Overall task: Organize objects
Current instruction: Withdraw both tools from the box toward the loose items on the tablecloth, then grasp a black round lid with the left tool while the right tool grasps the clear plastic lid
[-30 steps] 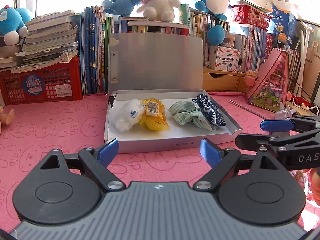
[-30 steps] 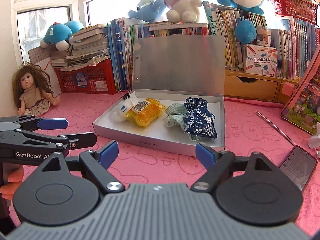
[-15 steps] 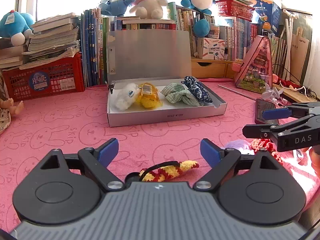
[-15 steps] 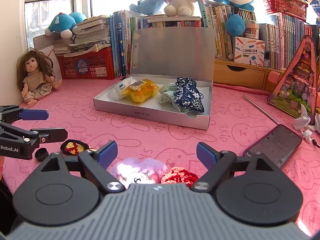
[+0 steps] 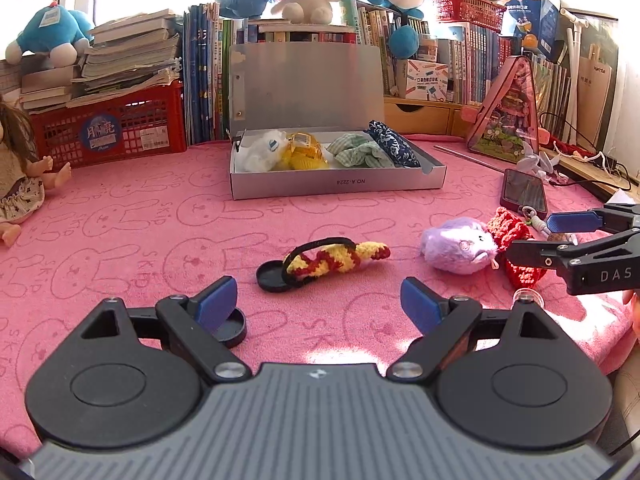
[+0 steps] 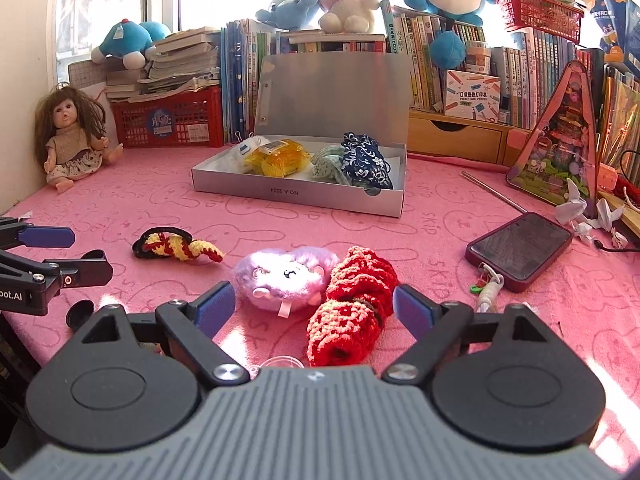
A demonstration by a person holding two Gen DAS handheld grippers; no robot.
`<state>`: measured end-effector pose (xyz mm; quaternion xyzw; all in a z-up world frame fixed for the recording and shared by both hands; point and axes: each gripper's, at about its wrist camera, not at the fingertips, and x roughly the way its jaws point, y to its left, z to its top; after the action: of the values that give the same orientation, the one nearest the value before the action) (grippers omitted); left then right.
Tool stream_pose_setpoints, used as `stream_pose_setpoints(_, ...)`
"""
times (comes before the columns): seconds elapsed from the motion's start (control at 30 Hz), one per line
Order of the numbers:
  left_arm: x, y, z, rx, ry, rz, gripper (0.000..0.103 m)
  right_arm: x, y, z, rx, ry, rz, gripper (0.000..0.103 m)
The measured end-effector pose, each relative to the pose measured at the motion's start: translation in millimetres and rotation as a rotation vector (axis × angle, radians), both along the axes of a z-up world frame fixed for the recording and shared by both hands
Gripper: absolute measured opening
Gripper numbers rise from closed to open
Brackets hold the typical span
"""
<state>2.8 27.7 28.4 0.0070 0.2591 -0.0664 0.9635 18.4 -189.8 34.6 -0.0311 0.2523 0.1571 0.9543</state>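
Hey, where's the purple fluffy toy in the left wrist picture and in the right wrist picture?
Left wrist view: the purple fluffy toy lies right of centre on the pink cloth, touching the red crochet piece.
Right wrist view: it lies at lower centre, just ahead of the open fingers.
Shared landmark: the silver box behind it in both views.

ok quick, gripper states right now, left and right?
Left gripper: open, nothing between the fingers.
Right gripper: open, jaws closing a little, holding nothing; the purple plush and red crochet piece lie on the cloth ahead.
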Motion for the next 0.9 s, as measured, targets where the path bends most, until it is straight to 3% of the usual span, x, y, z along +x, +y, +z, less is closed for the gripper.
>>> stream_pose_setpoints(0.17, -13, 4, -15, 0.001, 0.013, 0.025, 0.094, -17, 3, -8, -0.021, -0.021, -0.028, 0.088)
stream_pose_setpoints(0.43, -21, 13, -28, -0.047, 0.04, 0.074, 0.095, -27, 11, -23, -0.051, 0.022, -0.012, 0.071)
stream_pose_setpoints(0.67, -27, 10, -33, -0.044, 0.045, 0.076, 0.093, -26, 16, -34, -0.054, 0.082, 0.0, 0.058)
stream_pose_setpoints(0.83, -29, 1, -34, -0.02, 0.051, 0.042, 0.08, -28, 19, -34, -0.062, 0.073, 0.002, 0.055)
stream_pose_setpoints(0.9, -28, -2, -36, -0.009, 0.059, 0.036, 0.068, -27, 19, -34, -0.061, 0.073, 0.003, 0.054)
